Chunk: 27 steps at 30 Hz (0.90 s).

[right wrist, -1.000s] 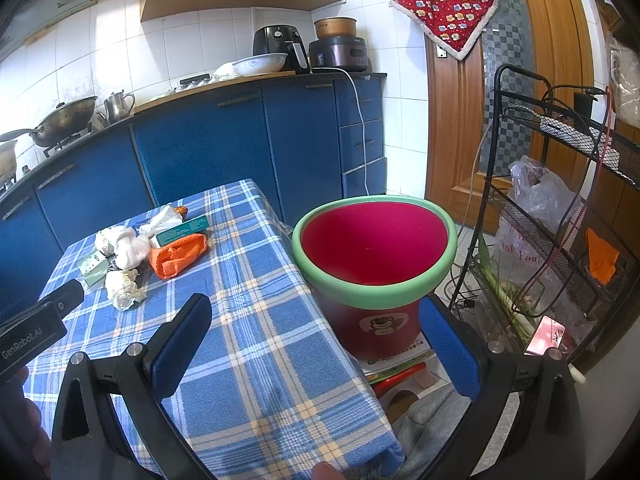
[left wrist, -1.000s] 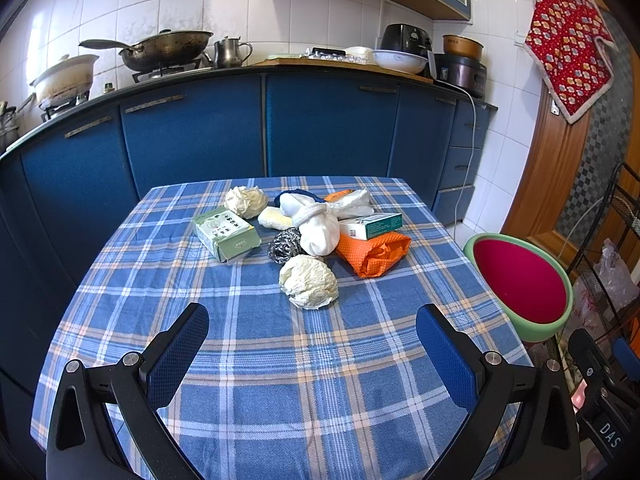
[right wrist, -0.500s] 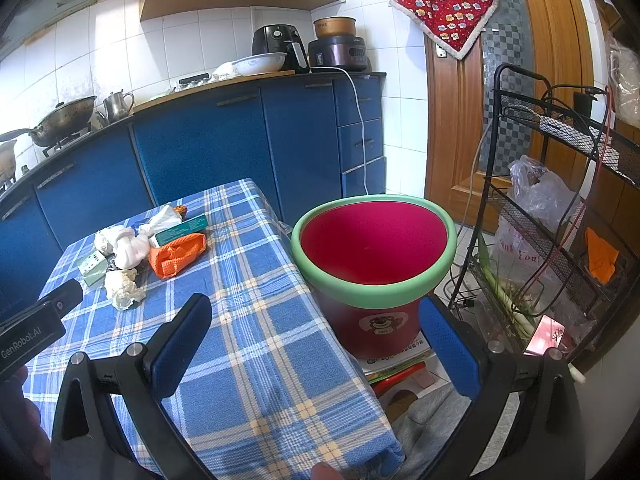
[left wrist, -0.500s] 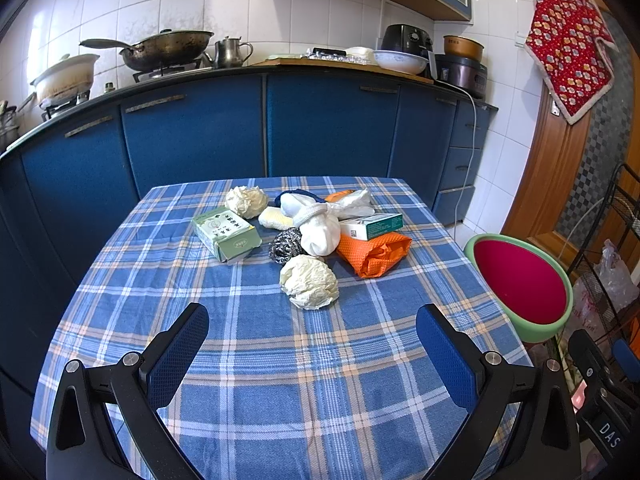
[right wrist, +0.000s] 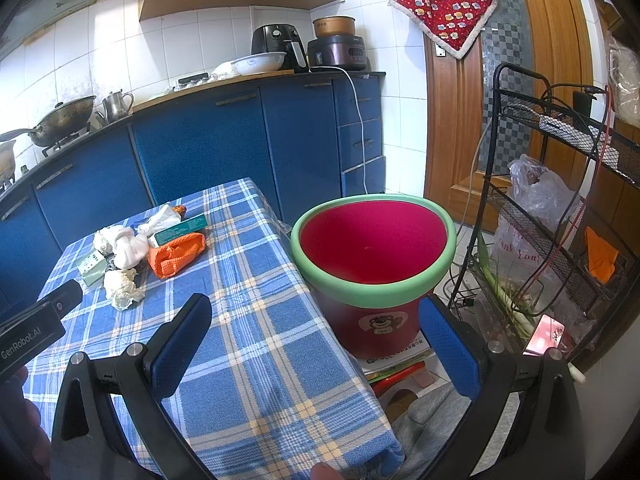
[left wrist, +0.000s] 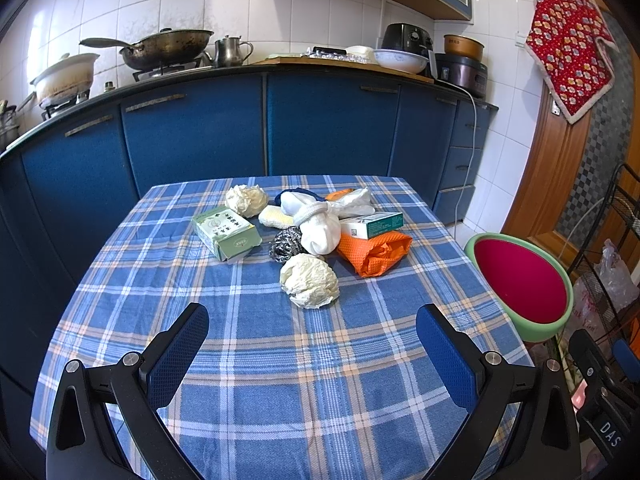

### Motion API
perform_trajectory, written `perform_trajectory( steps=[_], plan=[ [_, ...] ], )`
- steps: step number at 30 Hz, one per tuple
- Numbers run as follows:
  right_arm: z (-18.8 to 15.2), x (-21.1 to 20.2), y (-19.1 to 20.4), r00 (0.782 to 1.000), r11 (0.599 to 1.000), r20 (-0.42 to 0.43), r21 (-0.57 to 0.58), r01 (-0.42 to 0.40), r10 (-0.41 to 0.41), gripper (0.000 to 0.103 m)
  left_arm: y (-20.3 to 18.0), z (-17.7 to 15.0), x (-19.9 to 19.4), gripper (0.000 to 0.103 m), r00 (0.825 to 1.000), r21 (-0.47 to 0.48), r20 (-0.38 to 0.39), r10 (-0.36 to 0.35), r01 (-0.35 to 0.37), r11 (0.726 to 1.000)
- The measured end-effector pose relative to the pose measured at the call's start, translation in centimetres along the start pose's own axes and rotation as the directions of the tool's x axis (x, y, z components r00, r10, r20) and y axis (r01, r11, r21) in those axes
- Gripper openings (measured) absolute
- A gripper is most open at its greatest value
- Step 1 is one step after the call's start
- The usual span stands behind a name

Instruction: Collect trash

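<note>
Both grippers, left gripper (left wrist: 312,354) and right gripper (right wrist: 316,350), were spread empty; nearest paper wad (left wrist: 310,280) looked light, squashy, best pinched across its middle.

The left wrist camera is facing across the table (left wrist: 256,360) toward the cabinets; the right one is looking from beside it, nearer the bin (right wrist: 372,288); both are sharing these.

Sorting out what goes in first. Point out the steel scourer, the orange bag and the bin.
steel scourer (left wrist: 285,243), left wrist view, on the middle of its wire ball.
orange bag (left wrist: 374,251), left wrist view, on its crumpled mesh top.
bin (right wrist: 372,290), right wrist view, on the front of its green rim.
</note>
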State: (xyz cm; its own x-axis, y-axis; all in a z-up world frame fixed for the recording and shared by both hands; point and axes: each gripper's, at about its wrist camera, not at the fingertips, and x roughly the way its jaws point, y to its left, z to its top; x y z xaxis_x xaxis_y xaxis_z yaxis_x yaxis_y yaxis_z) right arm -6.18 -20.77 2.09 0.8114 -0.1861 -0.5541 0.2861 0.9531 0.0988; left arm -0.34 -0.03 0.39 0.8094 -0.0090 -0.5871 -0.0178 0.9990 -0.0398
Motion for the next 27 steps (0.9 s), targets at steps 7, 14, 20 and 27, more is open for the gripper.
perform_trajectory(
  steps=[7,14,20,27],
  plan=[
    [-0.2,0.1,-0.4,1.000,1.000,-0.003,0.002,0.003,-0.003,0.102,0.2,-0.1,0.1,0.103,1.000,-0.002,-0.003,0.001,-0.001,1.000],
    [-0.3,0.6,0.0,1.000,1.000,-0.014,-0.008,0.007,-0.007,0.102,0.9,-0.2,1.1,0.103,1.000,-0.010,-0.021,0.006,-0.006,1.000],
    [0.3,1.3,0.7,1.000,1.000,-0.028,-0.021,-0.004,0.003,0.102,2.1,0.3,2.1,0.103,0.999,-0.016,-0.040,0.022,-0.022,1.000],
    [2.0,2.7,2.5,0.998,0.997,-0.043,-0.045,-0.057,0.055,0.102,4.9,1.9,3.6,0.103,0.996,-0.039,-0.052,0.068,-0.070,0.997]
  ],
)
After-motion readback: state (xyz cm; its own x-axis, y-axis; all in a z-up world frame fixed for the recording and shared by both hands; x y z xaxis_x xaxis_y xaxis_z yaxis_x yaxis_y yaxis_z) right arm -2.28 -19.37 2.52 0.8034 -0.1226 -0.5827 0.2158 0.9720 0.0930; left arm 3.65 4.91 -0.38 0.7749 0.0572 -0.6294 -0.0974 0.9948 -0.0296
